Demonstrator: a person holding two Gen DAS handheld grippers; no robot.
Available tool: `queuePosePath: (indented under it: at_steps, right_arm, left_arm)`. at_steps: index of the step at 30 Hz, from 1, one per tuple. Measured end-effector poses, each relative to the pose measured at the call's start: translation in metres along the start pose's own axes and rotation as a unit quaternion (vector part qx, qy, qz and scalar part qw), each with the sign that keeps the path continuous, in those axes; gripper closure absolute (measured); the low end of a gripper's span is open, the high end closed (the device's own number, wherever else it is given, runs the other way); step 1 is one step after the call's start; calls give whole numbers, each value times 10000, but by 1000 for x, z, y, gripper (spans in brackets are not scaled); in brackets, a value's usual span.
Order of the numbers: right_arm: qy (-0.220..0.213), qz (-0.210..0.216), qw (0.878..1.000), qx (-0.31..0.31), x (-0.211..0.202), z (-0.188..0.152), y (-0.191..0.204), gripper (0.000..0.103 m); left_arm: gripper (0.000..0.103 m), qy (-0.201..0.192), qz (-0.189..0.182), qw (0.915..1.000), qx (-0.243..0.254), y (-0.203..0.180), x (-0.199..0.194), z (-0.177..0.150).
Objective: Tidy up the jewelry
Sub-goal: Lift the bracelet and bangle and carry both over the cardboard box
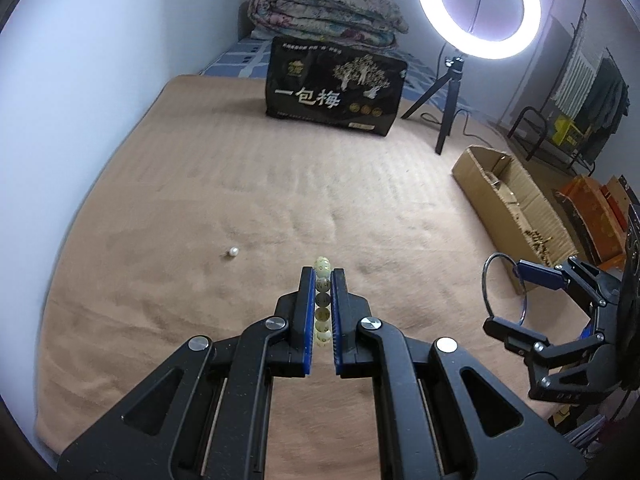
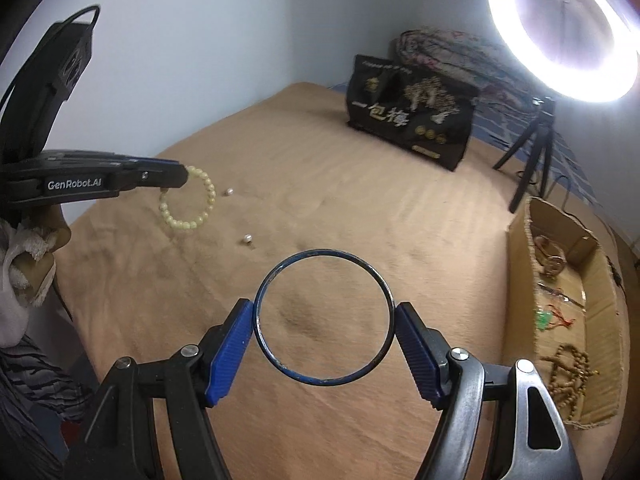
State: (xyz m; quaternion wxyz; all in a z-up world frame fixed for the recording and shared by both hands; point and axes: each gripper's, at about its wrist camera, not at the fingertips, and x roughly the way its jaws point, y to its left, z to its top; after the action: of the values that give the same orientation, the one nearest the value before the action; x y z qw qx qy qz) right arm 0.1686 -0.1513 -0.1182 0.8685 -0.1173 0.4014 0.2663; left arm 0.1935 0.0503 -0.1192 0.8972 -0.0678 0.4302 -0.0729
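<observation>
I'm holding my left gripper [image 1: 322, 280] low and level over the tan blanket [image 1: 240, 184], fingers pointing toward the black snack bag [image 1: 335, 87] at the far end. Jaws are squeezed narrow on the pale bead bracelet [image 1: 323, 300]; beads are stacking in a line btwn the blue pads [image 1: 306, 312]. From the right wrist view the left gripper [image 2: 176, 178] is reaching in sideways, flat, w/ the bead bracelet [image 2: 188, 200] dangling as a loop off its tip, clear of the blanket.

I'm carrying my right gripper [image 2: 324, 320] nearer the cardboard box [image 2: 600, 280], angled down at the blanket. Its jaws are standing wide but pressing on both sides of the thin metal bangle [image 2: 324, 318], gripping it across its width, ring facing the cam. In the left wrist view the right gripper [image 1: 516, 296] is sitting beside the cardboard box [image 1: 516, 208], rotated so the bangle [image 1: 505, 288] is showing upright, almost edge-on.

Two small loose pearls [image 2: 248, 239] are lying on the blanket btwn the bead bracelet and the bangle; one pearl [image 1: 233, 252] is showing left of my left fingers. The box is holding other jewelry: wooden beads [image 2: 568, 368], a green pendant [image 2: 542, 318]. A ring light [image 1: 478, 8] on a tripod is glowing just beside the snack bag, folded quilt [image 1: 324, 12] behind the bag.
</observation>
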Motion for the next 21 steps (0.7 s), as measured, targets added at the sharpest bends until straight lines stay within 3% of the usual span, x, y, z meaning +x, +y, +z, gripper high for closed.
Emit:
queuePosePath:
  at_steps: [8,21]
  right_arm:
    - [-262,-298,9982,442,-31,-4,-42,29]
    - [-506,-864,9872,1240,-71,-23,-127,29]
  left_arm:
    - [98,-154,-257,9995,95,-30,-1,20]
    - [98,-223,-893,9948,427,-117,13,49]
